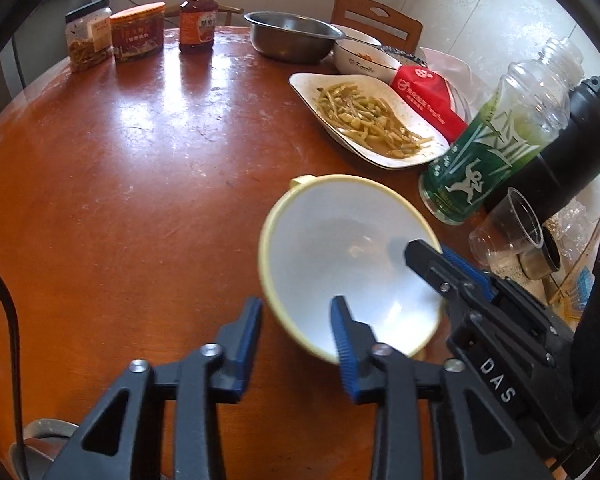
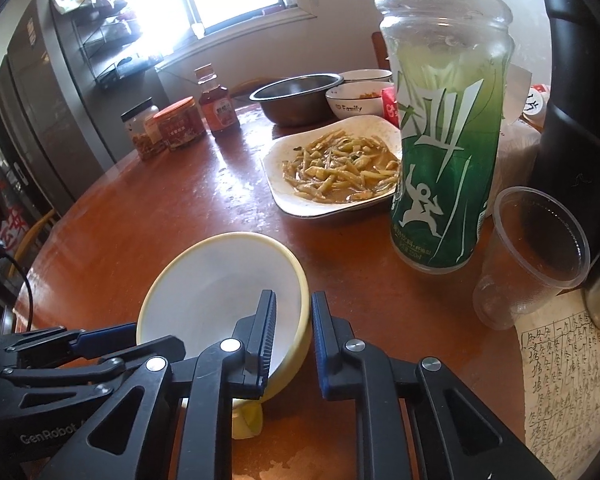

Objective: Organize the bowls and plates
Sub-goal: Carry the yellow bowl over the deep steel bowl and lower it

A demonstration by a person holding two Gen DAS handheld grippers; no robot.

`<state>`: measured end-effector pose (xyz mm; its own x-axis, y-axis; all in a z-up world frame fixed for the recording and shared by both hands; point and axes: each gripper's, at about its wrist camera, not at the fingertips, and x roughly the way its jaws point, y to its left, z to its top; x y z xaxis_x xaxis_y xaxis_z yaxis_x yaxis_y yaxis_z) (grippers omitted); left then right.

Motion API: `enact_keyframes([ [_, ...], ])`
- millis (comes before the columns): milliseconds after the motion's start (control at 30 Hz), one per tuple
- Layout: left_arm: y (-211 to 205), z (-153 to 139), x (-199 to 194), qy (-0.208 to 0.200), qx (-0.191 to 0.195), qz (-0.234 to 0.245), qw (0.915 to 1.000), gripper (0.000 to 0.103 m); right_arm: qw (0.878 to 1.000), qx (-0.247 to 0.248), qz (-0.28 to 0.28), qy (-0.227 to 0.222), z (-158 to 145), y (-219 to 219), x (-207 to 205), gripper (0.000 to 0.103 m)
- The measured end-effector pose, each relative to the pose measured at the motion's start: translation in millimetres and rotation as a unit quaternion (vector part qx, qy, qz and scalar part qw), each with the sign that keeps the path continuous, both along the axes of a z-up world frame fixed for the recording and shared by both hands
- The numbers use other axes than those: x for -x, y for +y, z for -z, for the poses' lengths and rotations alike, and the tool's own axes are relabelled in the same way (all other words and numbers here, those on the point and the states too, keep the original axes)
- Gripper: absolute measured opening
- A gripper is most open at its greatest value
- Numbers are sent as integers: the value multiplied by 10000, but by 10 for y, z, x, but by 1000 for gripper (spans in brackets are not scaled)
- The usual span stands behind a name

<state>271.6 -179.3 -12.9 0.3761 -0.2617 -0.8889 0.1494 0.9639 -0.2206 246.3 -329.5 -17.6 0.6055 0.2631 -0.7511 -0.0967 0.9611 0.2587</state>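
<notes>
Nearest, at the table's (image 1: 120,160) near edge, a yellow-rimmed bowl (image 1: 348,264) sits tilted with both grippers on its rim. From the left wrist view the left gripper (image 1: 296,332) straddles the near wall, one finger inside and one outside, but a gap shows at the outer finger, so whether the pads press the rim cannot be told. That view also shows the right gripper (image 1: 432,260) clamped on the bowl's right rim. The right wrist view confirms it: the right gripper (image 2: 294,336) is closed on the rim, one pad inside, one outside, and only here does a yellow stub show under the bowl. The left gripper enters that view at the lower left, reaching the bowl's far rim. Just beyond, toward the right edge, stand a green bottle (image 2: 444,152) and a clear cup (image 2: 536,252); a handwritten sheet (image 2: 572,384) shows only in the right view. Farther in lies a plate (image 1: 364,120) of food, then a "Family" bowl (image 2: 354,100) and a steel bowl (image 1: 292,36). Jars (image 1: 136,32) and a sauce bottle (image 1: 198,16) line the far edge.
</notes>
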Motion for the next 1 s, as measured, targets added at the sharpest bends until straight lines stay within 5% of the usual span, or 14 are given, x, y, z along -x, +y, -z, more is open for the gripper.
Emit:
enact_keyframes([
  [1000,807,-773,768,-1107,-20,-358,9932,33,9954,-85,-422,-857,-774,773,703,18],
])
